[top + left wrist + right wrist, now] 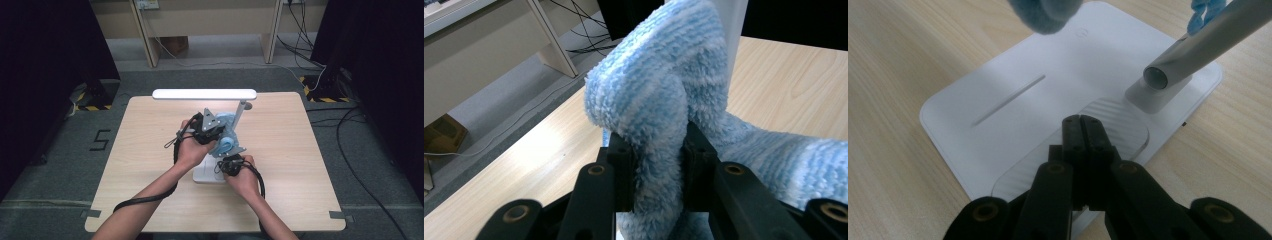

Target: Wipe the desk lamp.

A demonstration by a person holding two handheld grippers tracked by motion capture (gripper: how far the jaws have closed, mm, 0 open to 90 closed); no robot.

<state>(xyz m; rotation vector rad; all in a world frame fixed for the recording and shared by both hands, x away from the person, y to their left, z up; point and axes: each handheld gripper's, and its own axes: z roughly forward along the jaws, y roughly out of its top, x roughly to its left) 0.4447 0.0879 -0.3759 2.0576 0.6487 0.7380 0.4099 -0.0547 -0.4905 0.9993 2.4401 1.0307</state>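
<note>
Well, my left gripper (pixel 658 165) is clamped on the one fluffy blue cloth (pixel 664 100), held up beside the stem (pixel 1198 50) of the single desk lamp (pixel 204 94) on the table (pixel 280 150); it looks soft, light and limp, so a bunched fold is the best hold. My right gripper (pixel 1082 135) has its jaws pressed together on nothing, over the lamp's white base (pixel 998 100)

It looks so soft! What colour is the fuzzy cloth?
Light blue with white stripes, best in the left gripper view.

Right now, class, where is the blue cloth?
The cloth is pinched in the left tongs, held against the lamp pole, mid-table.
</note>
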